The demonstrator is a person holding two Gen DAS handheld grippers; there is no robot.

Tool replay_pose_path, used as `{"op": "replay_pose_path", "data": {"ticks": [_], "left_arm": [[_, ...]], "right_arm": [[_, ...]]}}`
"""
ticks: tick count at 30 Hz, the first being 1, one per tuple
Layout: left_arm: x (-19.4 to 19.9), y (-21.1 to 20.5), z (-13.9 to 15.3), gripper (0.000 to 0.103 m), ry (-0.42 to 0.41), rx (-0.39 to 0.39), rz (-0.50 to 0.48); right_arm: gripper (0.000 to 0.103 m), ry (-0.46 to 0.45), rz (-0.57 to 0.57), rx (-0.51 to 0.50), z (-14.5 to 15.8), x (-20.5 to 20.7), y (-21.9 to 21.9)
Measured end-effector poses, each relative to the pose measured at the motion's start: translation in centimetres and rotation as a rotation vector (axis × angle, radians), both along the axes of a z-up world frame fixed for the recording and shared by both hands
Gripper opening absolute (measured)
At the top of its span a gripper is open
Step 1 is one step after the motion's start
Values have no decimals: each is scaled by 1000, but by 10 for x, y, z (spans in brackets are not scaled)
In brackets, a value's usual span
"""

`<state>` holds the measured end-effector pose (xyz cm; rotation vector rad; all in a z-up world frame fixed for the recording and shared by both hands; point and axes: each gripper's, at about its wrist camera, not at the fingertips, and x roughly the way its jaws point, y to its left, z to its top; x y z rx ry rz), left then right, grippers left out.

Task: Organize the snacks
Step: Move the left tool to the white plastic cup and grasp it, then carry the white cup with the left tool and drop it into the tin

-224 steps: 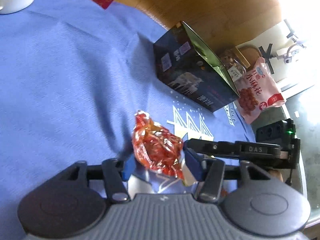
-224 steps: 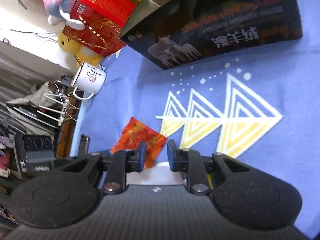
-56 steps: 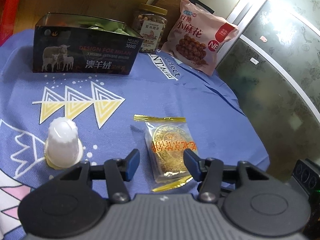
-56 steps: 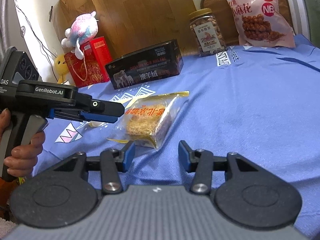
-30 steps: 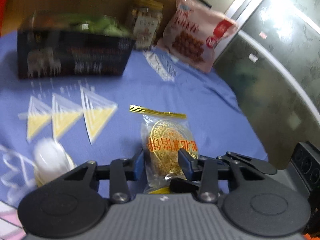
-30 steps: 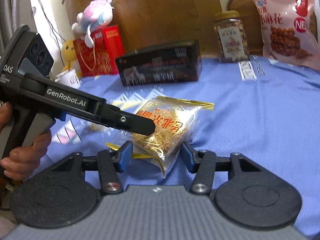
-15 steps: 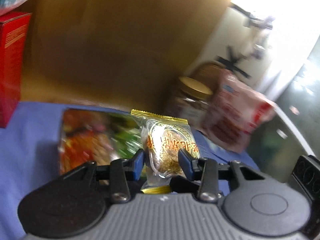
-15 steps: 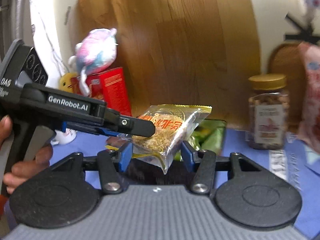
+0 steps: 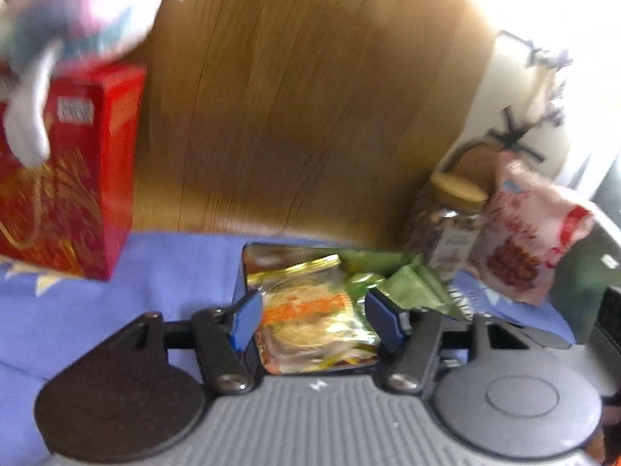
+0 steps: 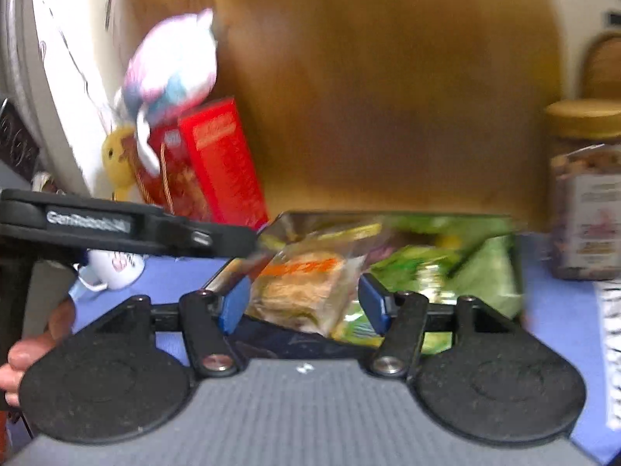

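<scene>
L gripper (image 9: 312, 320): jaws wide, blue pads either side of the clear snack packet, gaps visible on both sides; not gripping. Hangs over the box opening.
R gripper (image 10: 300, 303): jaws also wide, pads apart w/ space each side of the packet; holds nothing. Points at the box from the near side.
L gripper seen from R cam: black body w/ white lettering comes in from the left, tip at the box's left rim, just above the packet; bare hand (image 10: 37, 343) on its handle at frame edge.
Snack packet (image 9: 310, 318): clear wrapper, gold trim at the top edge, pale round cake w/ orange print. Sits inside the box, left part, tilted, on other snacks. R view (image 10: 306, 285): same packet, leaning up toward the left rim.
Box (image 9: 245, 268): dark, open top, shiny inner wall; on the blue cloth. Right part holds green packets (image 9: 411, 289).
Cloth (image 9: 178, 268): blue tablecloth under everything.
Jar (image 9: 446, 225): clear, gold lid, just right of box, back edge of table.
Pink bag (image 9: 524, 233): snack bag leaning beside jar, touching or nearly; can't tell.
Red box (image 9: 66, 178): far left, well apart from the open box; plush toy (image 9: 70, 11) on top.
Mug (image 10: 114, 270): white, left of the box, partly behind L gripper.
Both views motion-blurred; small print unreadable.
</scene>
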<state>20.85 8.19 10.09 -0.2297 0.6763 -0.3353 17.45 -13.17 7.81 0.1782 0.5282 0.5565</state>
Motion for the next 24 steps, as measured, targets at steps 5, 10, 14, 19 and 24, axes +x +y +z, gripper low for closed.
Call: {"op": "replay_pose_path", "data": {"ticks": [5, 10, 14, 19, 24], "left_arm": [[-62, 9, -12, 60, 27, -68, -94], [-120, 10, -43, 72, 52, -84, -163], [-152, -6, -52, 75, -14, 13, -181], [-161, -27, -66, 66, -41, 143, -179], [-152, -32, -81, 34, 14, 147, -200]], "right_arm": [[64, 2, 80, 85, -12, -83, -33], [64, 41, 152, 44, -46, -149, -16], [63, 35, 167, -32, -58, -158, 7], [55, -12, 162, -145, -65, -155, 32], [33, -48, 142, -202, -71, -152, 43]]}}
